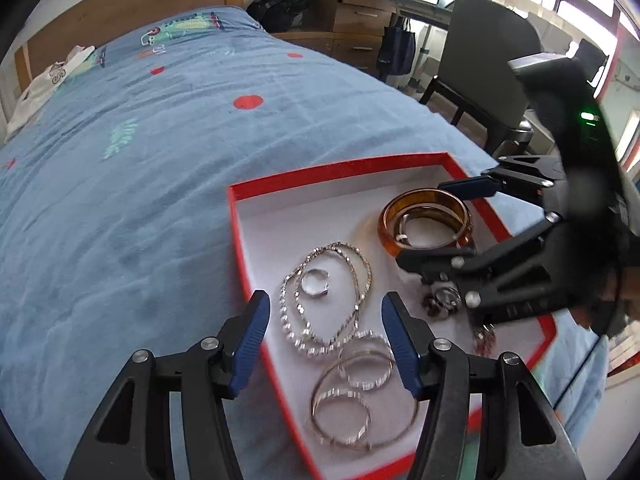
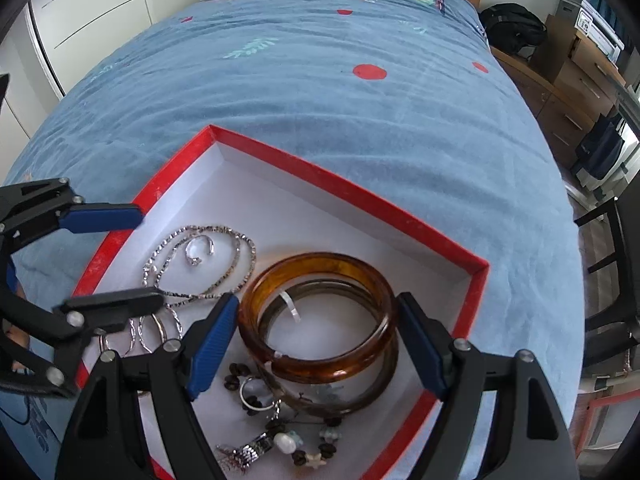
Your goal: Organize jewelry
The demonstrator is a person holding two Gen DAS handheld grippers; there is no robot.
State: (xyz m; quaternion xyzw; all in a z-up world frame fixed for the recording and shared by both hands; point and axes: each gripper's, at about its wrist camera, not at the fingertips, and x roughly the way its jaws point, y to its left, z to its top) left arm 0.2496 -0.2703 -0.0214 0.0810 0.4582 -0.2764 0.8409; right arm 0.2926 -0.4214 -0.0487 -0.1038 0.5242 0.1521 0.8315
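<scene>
Jewelry lies all together in one red box (image 2: pixel 352 196) with a white floor, sitting on a blue bed cover (image 2: pixel 320 80).

My guess is that the amber bangle (image 2: pixel 320 316) gets picked next. It lies flat, right in front of the right gripper (image 2: pixel 316 348), and the wide-open blue fingers stand one on each side of it, not touching it. It rests partly on a darker bangle (image 2: pixel 360 400).

The left gripper (image 1: pixel 324 344) is open too and holds nothing. It hangs over the silver pieces at the other end of the box, so the right one is nearer the bangle.

Counting: two big bangles, one silver chain (image 1: pixel 324 300) coiled in loops, one small silver ring (image 1: pixel 316 282) inside the loops. There seem to be about four thin silver hoops (image 1: pixel 360 400), but they overlap, so I am not sure. A small heap of beads and charms (image 2: pixel 280 432) is too tangled to count.
</scene>
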